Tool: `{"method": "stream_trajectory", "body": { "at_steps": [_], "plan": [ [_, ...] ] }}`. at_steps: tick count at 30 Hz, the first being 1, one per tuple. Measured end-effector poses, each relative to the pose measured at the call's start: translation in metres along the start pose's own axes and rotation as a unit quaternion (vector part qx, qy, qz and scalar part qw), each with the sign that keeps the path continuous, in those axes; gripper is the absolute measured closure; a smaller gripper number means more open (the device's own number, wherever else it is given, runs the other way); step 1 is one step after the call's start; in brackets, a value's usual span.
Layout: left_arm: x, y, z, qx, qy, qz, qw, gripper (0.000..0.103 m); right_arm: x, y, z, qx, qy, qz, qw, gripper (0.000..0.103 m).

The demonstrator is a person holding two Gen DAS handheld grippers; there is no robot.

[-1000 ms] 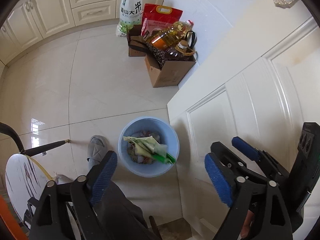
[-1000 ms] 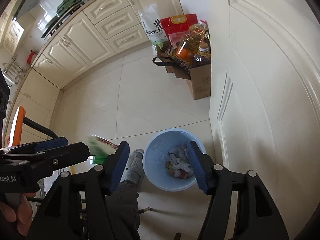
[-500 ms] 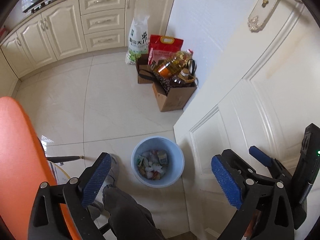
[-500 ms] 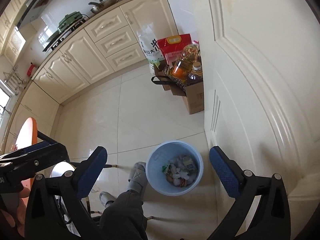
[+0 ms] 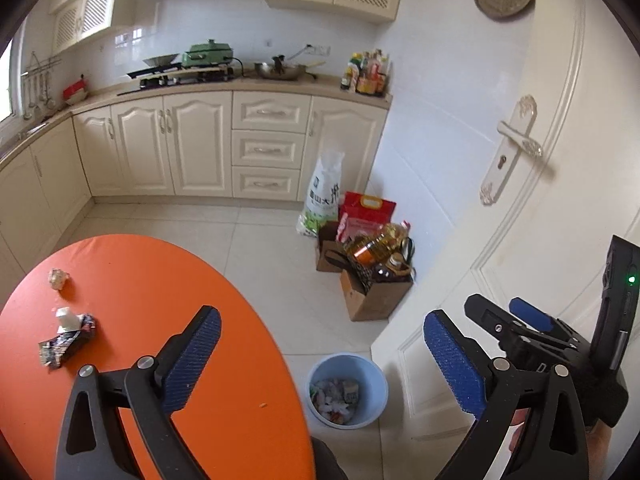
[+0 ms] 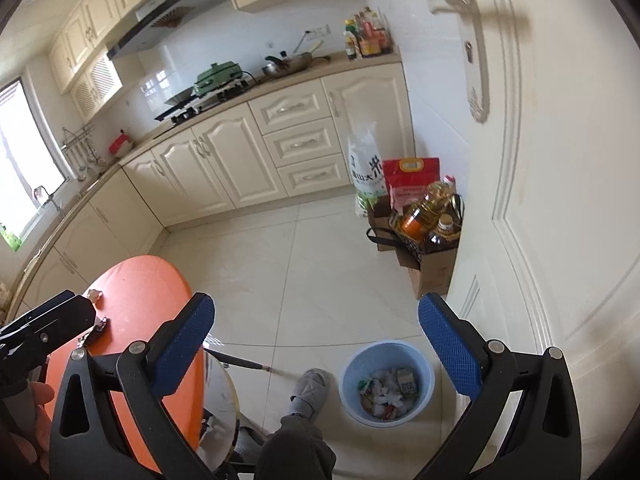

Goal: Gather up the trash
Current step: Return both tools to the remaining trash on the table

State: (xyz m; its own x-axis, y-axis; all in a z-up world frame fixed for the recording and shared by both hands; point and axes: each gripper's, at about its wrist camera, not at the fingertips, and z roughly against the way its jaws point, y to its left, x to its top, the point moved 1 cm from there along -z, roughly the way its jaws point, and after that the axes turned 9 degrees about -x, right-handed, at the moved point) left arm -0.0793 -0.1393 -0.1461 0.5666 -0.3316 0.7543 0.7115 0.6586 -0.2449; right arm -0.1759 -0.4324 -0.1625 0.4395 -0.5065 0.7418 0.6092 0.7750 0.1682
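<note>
The orange bench point(image 5: 168, 300) carried 3 scraps: a dark wrapper point(image 5: 66, 344), a white tissue point(image 5: 66, 317) and a crumpled wad point(image 5: 58, 279). The blue bin point(image 5: 347, 390) on the floor held trash. Both claws, left point(image 5: 322, 360) and right point(image 6: 316, 346), had just been opening, stood wide and held nothing. The drop seemed done; next came reaching for the wrapper.

Cream kitchen cabinets point(image 5: 192, 144), pale tiled floor point(image 6: 320, 280), white panelled door point(image 5: 540, 200), bright window point(image 6: 16, 168).
</note>
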Motion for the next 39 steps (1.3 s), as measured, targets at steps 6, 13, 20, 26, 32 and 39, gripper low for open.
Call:
{"method": "stream_trajectory", "body": {
  "at_steps": [6,13,20,26,32,39],
  "plan": [
    [-0.037,0.032,0.075,0.043,-0.063,0.025,0.9968,0.002,0.011,0.070,0.050,0.038,-0.045,0.049,0.997,0.000],
    [-0.098,0.062,0.157,0.105,-0.124,0.065,0.9847,0.002,0.005,0.158,0.098,0.102,-0.084,0.110,0.985,0.000],
    [-0.162,0.073,0.217,0.179,-0.161,0.113,0.9640,0.002,-0.018,0.241,0.115,0.168,-0.092,0.183,0.964,0.000],
    [-0.211,0.064,0.236,0.216,-0.164,0.142,0.9521,0.002,-0.045,0.288,0.110,0.203,-0.076,0.233,0.948,0.000],
    [-0.217,0.069,0.237,0.222,-0.148,0.161,0.9501,0.002,-0.055,0.308,0.083,0.209,-0.053,0.252,0.943,0.000],
    [-0.208,0.079,0.211,0.219,-0.113,0.174,0.9536,0.002,-0.064,0.324,0.032,0.195,-0.007,0.268,0.943,0.000]
  ]
}}
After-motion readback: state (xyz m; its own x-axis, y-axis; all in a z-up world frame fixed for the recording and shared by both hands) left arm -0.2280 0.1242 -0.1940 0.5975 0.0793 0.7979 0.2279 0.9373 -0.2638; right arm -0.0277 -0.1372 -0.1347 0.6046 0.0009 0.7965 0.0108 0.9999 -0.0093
